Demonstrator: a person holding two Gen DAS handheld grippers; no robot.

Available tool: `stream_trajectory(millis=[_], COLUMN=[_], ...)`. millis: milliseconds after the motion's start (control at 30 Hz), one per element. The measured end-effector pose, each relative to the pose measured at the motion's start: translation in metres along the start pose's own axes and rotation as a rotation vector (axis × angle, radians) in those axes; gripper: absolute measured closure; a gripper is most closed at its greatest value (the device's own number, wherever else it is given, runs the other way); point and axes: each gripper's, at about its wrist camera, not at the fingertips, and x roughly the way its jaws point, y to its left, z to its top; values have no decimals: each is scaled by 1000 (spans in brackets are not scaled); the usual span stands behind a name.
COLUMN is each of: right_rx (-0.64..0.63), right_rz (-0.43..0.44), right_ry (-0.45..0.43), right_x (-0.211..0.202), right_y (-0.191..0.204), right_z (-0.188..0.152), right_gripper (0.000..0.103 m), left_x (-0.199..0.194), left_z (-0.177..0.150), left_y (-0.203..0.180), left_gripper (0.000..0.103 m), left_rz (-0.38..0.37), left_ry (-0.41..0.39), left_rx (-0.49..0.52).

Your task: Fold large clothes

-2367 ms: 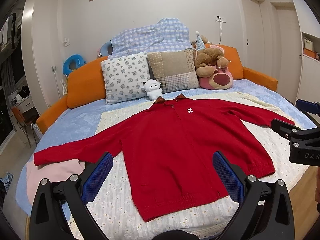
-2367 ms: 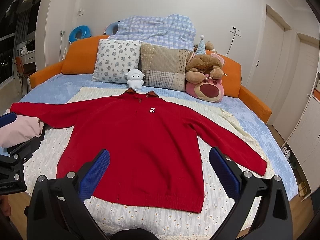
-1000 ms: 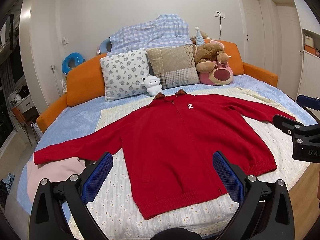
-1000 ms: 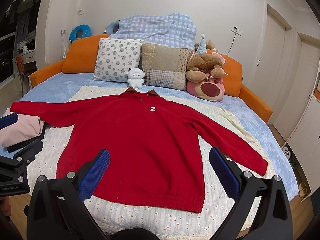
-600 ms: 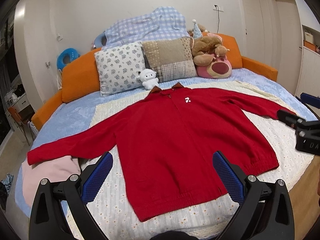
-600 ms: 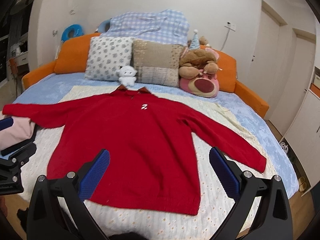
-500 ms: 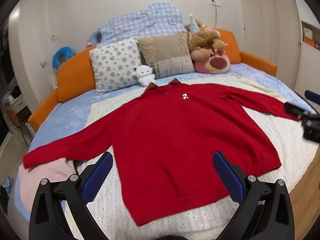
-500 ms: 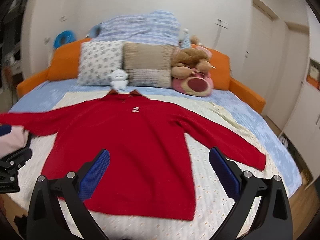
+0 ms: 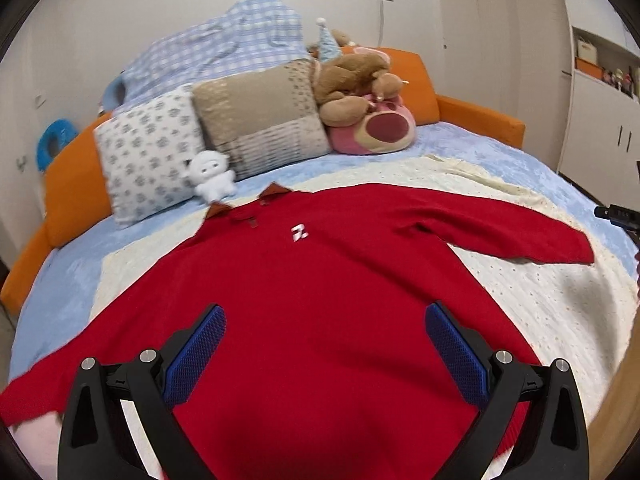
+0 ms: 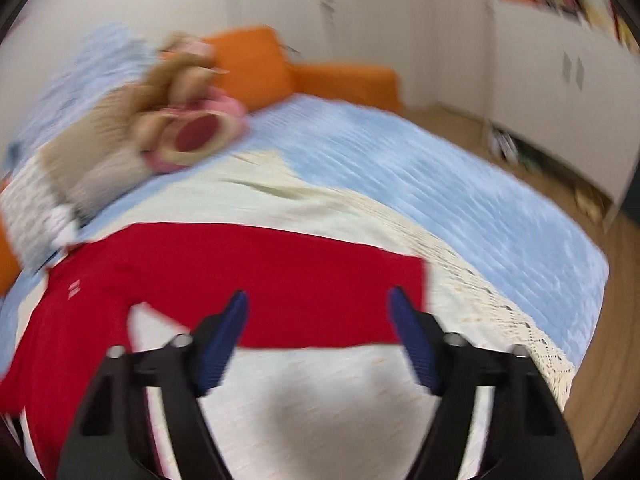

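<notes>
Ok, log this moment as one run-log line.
stage: approach | garment: red sweater flat on bed, unfolded | left claw: open over body | right claw: open, jaws just closing, over sleeve end, nothing gripped

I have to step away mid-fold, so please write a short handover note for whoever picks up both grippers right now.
Left gripper: open, empty, over the body of the red sweater.
Right gripper: jaws have just been closing, still apart with nothing between them, aimed at the sweater's right sleeve near the cuff; this view is blurred.
The sweater lies flat, front up, sleeves spread, on the cream blanket.
Done: nothing folded yet.
Left: fold in both sleeves, then the body.
</notes>
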Motion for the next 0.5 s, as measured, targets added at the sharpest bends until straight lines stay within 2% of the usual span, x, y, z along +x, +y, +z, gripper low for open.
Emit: stream_trajectory(millis=[67, 200, 267, 400, 433, 500], right_rx=[57, 134, 148, 139, 134, 132], right_rz=[-5, -30, -29, -25, -26, 1], right_ry=[46, 116, 139, 195, 207, 234], right_x=[28, 75, 87, 112, 116, 122], right_y=[-23, -56, -64, -70, -70, -67], right_z=[6, 9, 6, 2, 2, 3], right_gripper=[39, 43, 43, 51, 54, 76], left_x=[28, 85, 108, 132, 138, 147], left_z=[8, 25, 30, 26, 24, 15], left_y=[-11, -31, -35, -36, -34, -27], left_gripper=[2, 2, 2, 2, 2, 2], left_rz=[-16, -85, -117, -164, -170, -188], left_ry=[11, 93, 118, 145, 158, 193], left_rx=[28, 81, 76, 33, 18, -22])
